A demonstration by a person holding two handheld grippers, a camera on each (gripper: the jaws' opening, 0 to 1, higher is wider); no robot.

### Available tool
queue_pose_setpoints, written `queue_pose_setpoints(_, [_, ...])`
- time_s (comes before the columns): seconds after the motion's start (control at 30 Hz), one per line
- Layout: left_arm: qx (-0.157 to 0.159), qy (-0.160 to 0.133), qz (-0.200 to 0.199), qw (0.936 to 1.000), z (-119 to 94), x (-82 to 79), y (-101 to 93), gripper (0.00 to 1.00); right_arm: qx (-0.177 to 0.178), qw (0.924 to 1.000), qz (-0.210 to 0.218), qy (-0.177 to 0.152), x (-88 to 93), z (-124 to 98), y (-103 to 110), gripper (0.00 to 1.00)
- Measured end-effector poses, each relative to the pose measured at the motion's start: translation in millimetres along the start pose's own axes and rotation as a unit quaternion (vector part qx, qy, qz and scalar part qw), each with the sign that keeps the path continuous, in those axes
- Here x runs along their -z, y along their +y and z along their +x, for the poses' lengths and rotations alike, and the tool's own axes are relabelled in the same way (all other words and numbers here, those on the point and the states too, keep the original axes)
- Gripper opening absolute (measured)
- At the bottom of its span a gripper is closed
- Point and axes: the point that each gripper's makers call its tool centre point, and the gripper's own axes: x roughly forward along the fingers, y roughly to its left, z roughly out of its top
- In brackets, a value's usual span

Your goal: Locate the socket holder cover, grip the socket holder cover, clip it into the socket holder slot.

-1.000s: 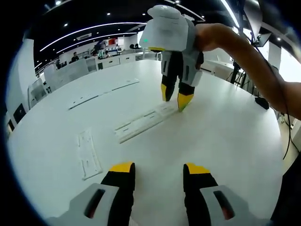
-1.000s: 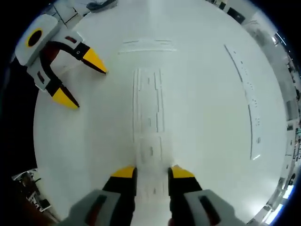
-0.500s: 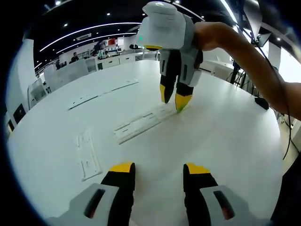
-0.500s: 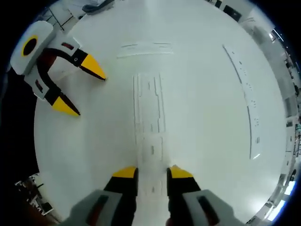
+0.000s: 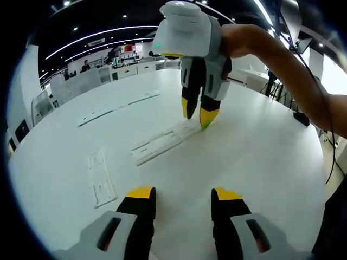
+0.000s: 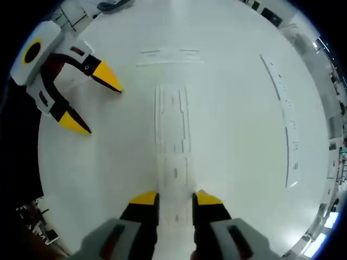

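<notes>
A: So where is the socket holder cover (image 6: pixel 174 174)?

B: Flat on the bench (image 6: pixel 233 108), clamped between the right gripper (image 6: pixel 174 197) jaws, end-on to the socket holder (image 6: pixel 172 119) for clipping in.

A: And the left gripper (image 5: pixel 184 193)?

B: Jaws apart, empty, held clear.

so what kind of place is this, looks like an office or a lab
Probably an open-plan lab or workshop: a big white table, rows of desks behind with a seated person, and long strip ceiling lights.
</notes>
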Motion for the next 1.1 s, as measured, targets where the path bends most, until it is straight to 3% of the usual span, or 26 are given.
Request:
queue_pose_setpoints(0.37, [-0.002,-0.004,0.0,1.0,-0.3,-2.5,0.4,0.41,0.001,1.0,-0.004,-0.004,-2.3,0.5,1.4,0.25])
queue_pose_setpoints(0.6, [-0.002,-0.004,-0.003,1.0,-1.0,-2.3,0.9,0.41,-0.001,0.9998,-0.004,-0.021,-14.2,0.3,2.0,0.25])
queue_pose_setpoints(0.63, [-0.003,-0.004,-0.004,1.0,-1.5,-2.3,1.4,0.41,-0.002,0.9994,0.001,-0.035,-19.5,0.6,2.6,0.25])
queue_pose_setpoints(1.1, [-0.013,-0.009,-0.011,0.9998,-7.7,-0.7,12.3,0.41,-0.002,0.9997,-0.003,-0.025,-27.4,2.3,0.4,0.25])
